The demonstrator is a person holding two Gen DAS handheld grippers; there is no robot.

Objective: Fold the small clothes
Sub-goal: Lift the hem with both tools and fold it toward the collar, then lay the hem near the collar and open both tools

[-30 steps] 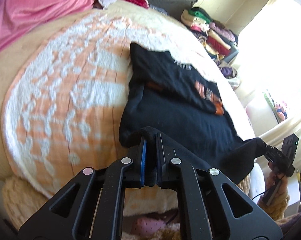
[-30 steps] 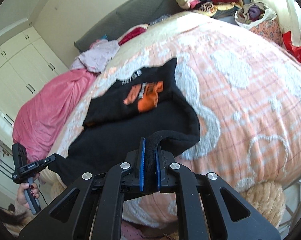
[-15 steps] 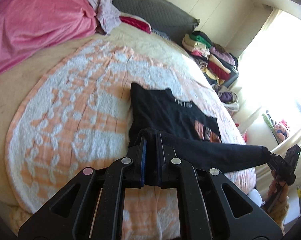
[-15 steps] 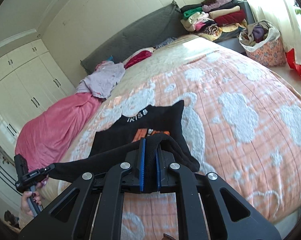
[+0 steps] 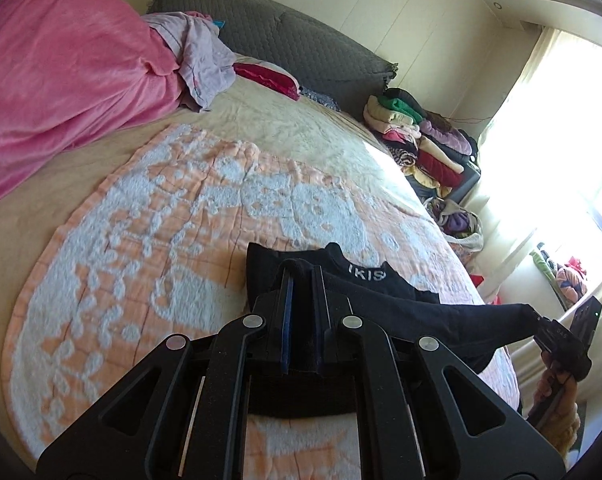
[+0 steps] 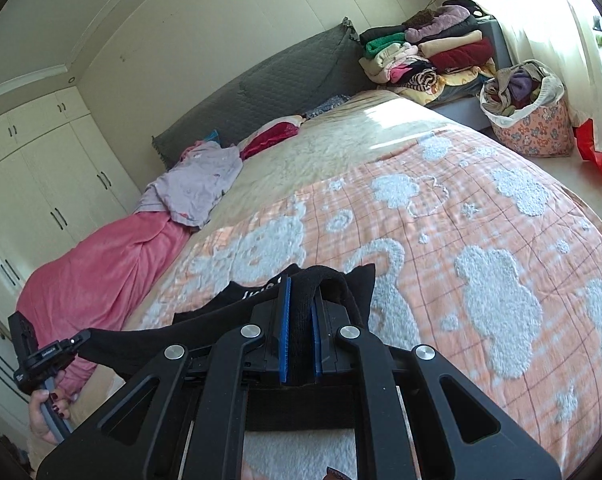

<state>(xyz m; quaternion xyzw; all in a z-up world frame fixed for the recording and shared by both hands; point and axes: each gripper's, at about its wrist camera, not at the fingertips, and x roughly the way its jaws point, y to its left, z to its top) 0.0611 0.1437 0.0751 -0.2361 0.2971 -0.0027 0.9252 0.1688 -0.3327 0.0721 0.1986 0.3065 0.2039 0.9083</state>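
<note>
I hold the black shirt [image 5: 421, 312] by its hem, one corner in each claw. Left claw [image 5: 301, 312] is clamped narrow on cloth; right claw [image 6: 299, 332] likewise. The hem runs taut between them, long axis across the bed [image 6: 461, 208], lifted above the blanket near the foot edge. The collar end lies ahead, toward the headboard [image 5: 301, 48]; both claws look equally near.

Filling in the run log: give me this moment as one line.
left gripper: shut on black printed garment | right gripper: shut on same hem | hem lifted, stretched between both | collar end on orange-white blanket
</note>
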